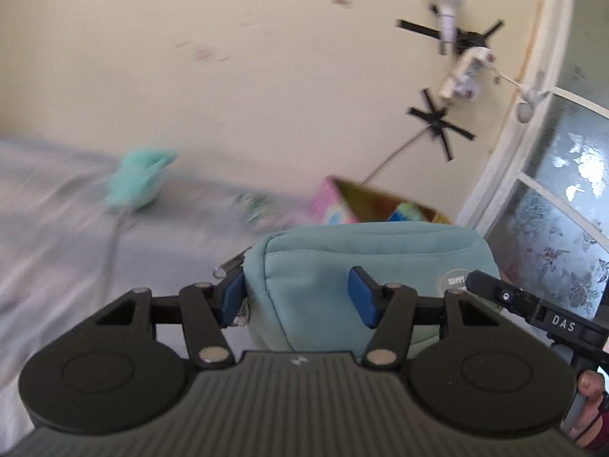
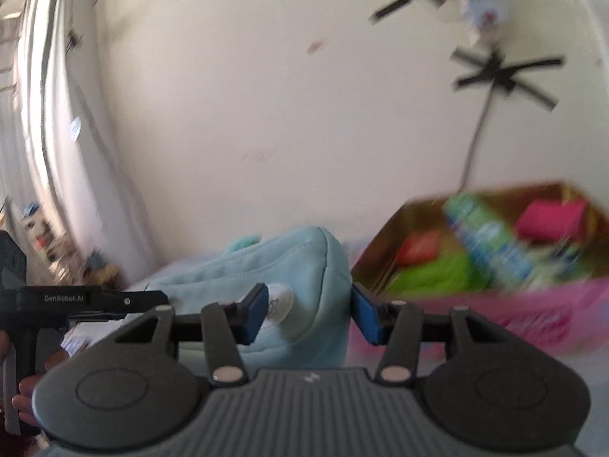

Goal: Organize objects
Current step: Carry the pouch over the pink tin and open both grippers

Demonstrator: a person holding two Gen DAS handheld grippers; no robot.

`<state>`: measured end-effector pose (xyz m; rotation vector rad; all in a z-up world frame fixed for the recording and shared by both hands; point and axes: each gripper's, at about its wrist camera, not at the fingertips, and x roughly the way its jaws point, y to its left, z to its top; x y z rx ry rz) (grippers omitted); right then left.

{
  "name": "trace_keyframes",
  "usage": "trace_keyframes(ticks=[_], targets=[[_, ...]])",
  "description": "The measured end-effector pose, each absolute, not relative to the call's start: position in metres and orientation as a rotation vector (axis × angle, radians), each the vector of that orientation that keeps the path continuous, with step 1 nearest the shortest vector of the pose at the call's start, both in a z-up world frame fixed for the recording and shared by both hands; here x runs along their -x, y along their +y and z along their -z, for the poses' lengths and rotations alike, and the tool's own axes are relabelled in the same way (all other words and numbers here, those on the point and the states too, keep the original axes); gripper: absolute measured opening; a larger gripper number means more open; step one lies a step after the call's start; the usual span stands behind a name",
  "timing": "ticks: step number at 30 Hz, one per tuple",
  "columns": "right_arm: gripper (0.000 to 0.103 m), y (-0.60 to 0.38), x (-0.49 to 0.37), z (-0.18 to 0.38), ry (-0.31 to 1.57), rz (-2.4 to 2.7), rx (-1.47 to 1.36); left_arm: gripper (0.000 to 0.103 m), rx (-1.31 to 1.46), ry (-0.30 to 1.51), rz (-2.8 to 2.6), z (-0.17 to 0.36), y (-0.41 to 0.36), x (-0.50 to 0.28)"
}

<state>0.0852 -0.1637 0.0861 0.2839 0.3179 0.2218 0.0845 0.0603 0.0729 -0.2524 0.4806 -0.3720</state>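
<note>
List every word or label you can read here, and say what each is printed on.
"DAS": on the right gripper, seen from the left wrist.
"GenRobot.AI": on the left gripper, seen from the right wrist.
Round patch on the teal pouch: partly hidden, unreadable.
Green carton in the box: print blurred, unreadable.

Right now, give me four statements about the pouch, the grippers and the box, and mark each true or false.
1. Both the left gripper and the right gripper clamp the teal pouch. True.
2. The cardboard box is empty. False: it holds colourful items.
3. The pouch has a round patch on its side. True.
4. The pouch is red. False: it is teal.
</note>
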Motion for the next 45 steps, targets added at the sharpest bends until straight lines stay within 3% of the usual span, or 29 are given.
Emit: trace_keyframes(ticks=[9, 21, 24, 30, 35, 38, 42, 45], targets=[[0.048, -0.269, -0.120, -0.070, 0.367, -0.046, -0.382, 0.061, 0.143, 0.555, 0.470, -0.085, -0.059, -0.158], [0.049, -0.344, -0.174, -0.036, 0.414, 0.128, -0.320, 0.063, 0.073, 0.679, 0.441, -0.058, -0.144, -0.248], [0.055, -0.347, -0.191, -0.036, 0.424, 0.182, -0.234, 0.065, 0.078, 0.702, 0.394, -0.056, -0.157, -0.274], [0.081, -0.343, -0.190, -0.042, 0.348, 0.180, -0.226, 0.067, 0.070, 0.698, 0.346, -0.063, -0.171, -0.285], [0.081, -0.337, -0.144, -0.047, 0.215, 0.192, -0.278, 0.071, 0.058, 0.638, 0.373, -0.073, -0.163, -0.256], [0.073, -0.325, -0.117, -0.046, 0.184, 0.185, -0.267, 0.071, 0.075, 0.613, 0.405, -0.077, -0.148, -0.230], [0.042, -0.316, -0.114, -0.037, 0.261, 0.140, -0.268, 0.073, 0.052, 0.569, 0.431, -0.075, -0.126, -0.190], [0.029, -0.314, -0.138, -0.036, 0.341, 0.124, -0.272, 0.077, 0.022, 0.541, 0.428, -0.071, -0.111, -0.160]])
